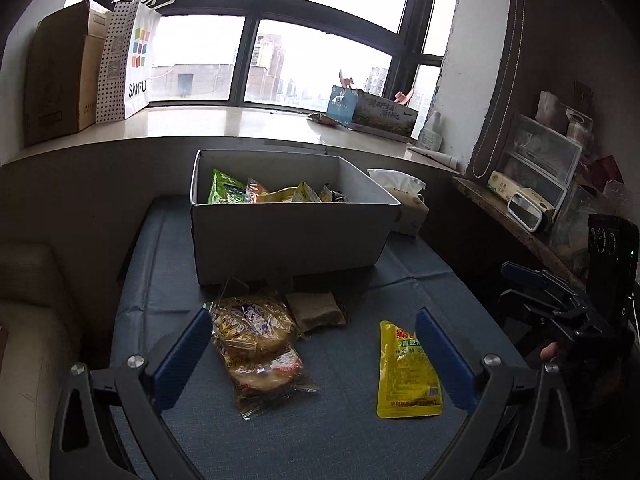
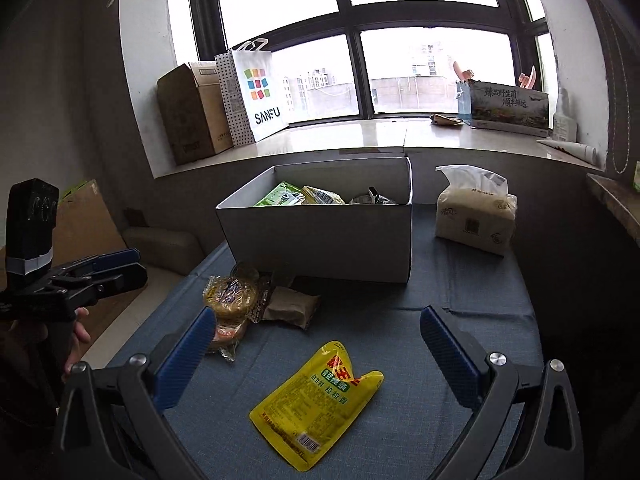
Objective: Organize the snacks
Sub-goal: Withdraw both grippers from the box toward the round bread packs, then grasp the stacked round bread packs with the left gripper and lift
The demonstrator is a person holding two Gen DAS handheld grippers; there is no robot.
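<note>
Yellow flat plastic snack pouch (image 2: 316, 404) is seen lying between the wide, empty right tongs (image 2: 316, 356); left tongs (image 1: 314, 354) are also wide. Tissue pack's (image 2: 474, 210) front is shown only in the right view.

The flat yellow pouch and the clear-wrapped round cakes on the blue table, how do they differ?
The flat yellow pouch is opaque and printed; the clear-wrapped round cakes show golden discs through their film. The pouch lies alone between the open right gripper fingers; the cakes touch a brown packet near the white box. Both lie on the blue table, unboxed.
</note>
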